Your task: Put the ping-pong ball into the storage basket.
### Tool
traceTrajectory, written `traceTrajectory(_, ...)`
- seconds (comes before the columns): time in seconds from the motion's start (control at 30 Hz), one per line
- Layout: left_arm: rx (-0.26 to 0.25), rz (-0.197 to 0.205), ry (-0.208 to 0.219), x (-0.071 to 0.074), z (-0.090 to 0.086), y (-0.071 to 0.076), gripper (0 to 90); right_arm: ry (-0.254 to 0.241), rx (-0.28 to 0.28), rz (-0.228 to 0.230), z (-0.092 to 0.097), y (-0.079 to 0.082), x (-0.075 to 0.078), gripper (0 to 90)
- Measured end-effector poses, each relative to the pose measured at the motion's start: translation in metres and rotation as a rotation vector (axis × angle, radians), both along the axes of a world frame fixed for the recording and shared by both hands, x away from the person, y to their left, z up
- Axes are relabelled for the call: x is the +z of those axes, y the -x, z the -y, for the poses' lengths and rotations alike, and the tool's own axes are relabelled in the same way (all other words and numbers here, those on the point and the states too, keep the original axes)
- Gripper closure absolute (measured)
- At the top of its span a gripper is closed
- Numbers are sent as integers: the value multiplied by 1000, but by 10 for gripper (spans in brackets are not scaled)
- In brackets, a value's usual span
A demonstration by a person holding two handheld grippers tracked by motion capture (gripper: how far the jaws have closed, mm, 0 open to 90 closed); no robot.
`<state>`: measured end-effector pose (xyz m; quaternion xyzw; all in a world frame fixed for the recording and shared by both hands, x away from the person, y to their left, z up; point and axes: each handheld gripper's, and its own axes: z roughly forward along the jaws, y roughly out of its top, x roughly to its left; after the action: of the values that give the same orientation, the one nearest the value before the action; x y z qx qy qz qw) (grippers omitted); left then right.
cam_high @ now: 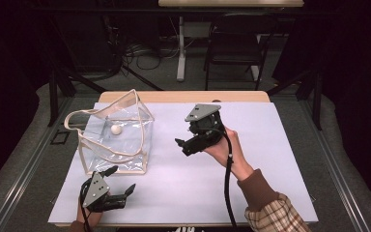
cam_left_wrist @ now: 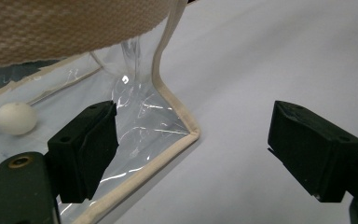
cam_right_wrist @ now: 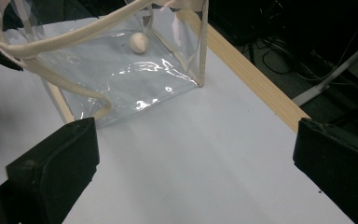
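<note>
On top of a wooden table [cam_high: 183,96], a big white sheet [cam_high: 251,174] is spread out, and everything is set on it. Toward the left side of the sheet a clear plastic bag [cam_high: 118,140] is seen, standing up with its top open. The bag is edged with cream cloth tape, and a cream handle [cam_high: 77,116] is looped over its far left side. The bag looks light, soft and bendy, so it will likely be squashed or tipped if it is pushed. Its clear walls look shiny and slippery, so the cloth handle or the taped rim is judged to be the best place to be grabbed. Near the middle of the sheet, just right of the bag, the right gripper [cam_high: 186,145] is held up in a hand [cam_high: 227,150]. Its jaws are spread wide and nothing is held between them. Close to the bag's near corner, the left gripper [cam_high: 121,181] is held low. Its jaws are spread wide too, and nothing is held, though one jaw is seen just beside the bag's bottom corner. Inside the bag, on its floor, a small white ball [cam_high: 116,129] is seen.
</note>
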<state>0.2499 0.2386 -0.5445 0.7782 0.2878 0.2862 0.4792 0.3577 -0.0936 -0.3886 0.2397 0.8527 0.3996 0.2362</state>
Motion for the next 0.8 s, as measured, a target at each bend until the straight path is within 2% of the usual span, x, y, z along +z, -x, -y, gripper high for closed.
traceTrajectory(0.33, 2, -1, -2, 0, 0, 0, 160, -21, -34, 4, 27, 11, -14, 0)
traceTrajectory(0.8, 2, 0, -3, 0, 0, 0, 160, -39, -71, -4, 50, 21, -36, 1)
